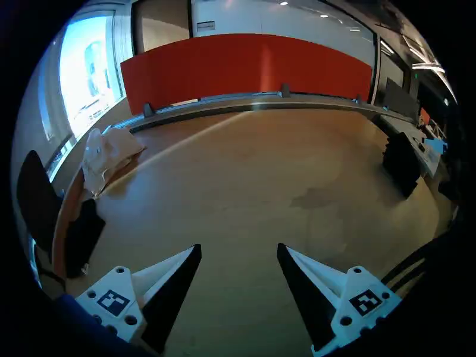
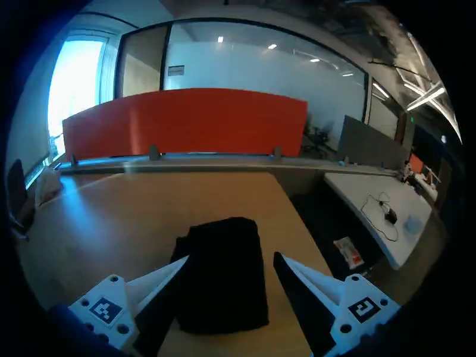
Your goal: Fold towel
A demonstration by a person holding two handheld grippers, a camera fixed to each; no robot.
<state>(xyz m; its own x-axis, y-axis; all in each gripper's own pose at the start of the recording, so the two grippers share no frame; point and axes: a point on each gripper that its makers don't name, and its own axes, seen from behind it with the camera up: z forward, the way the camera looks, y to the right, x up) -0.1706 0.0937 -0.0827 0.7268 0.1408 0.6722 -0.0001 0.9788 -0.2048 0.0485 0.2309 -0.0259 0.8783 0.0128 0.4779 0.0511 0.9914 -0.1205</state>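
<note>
A black towel lies folded into a rough rectangle near the right edge of the wooden table in the right gripper view. My right gripper hovers just over its near end, open, with a finger on either side and no grip on it. My left gripper is open over bare wood with nothing between its fingers. In the left gripper view a dark folded cloth sits at the table's right edge, far from those fingers.
A crumpled beige cloth pile lies at the far left of the table, with a black cloth nearer at the left edge. A red partition runs along the back. A white desk stands beyond the table's right edge.
</note>
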